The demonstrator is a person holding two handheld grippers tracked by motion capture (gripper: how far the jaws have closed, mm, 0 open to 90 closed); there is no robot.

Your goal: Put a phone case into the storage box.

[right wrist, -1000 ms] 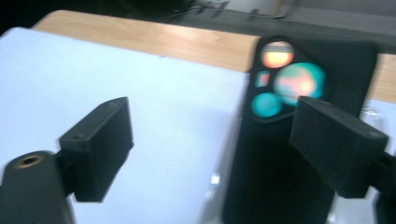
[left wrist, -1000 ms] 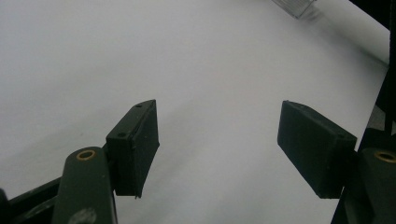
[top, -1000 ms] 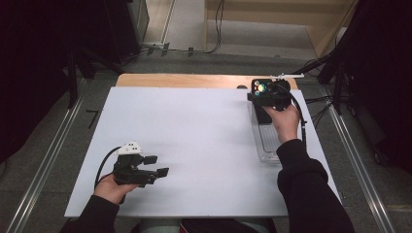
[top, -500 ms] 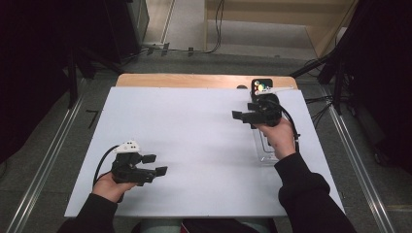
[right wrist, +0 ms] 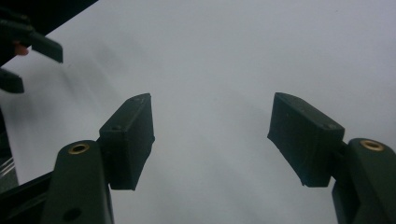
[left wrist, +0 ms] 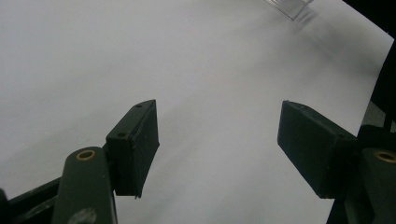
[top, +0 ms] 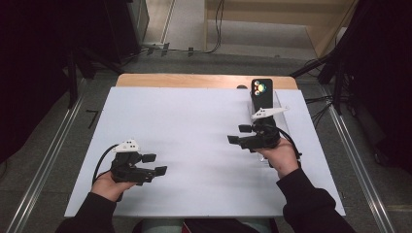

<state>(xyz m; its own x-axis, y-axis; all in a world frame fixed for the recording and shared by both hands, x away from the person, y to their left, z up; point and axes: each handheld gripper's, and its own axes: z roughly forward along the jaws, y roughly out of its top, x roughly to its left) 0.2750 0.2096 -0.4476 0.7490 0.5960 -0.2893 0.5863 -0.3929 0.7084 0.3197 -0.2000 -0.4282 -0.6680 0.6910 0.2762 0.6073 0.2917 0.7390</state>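
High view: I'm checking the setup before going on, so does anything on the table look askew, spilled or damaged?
Nothing stands out. The black phone lies camera side up at the far end of the clear tray, lined up with it. The white table sheet looks clean and flat. The left gripper and right gripper are open with nothing between their jaws.

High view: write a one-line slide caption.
Right claw open over the white sheet, pointing at the resting left claw; black phone lies in a clear tray behind.

Seen from high above, facing forward over the white table (top: 194, 126); two close views looking low across that same white surface between black jaws.
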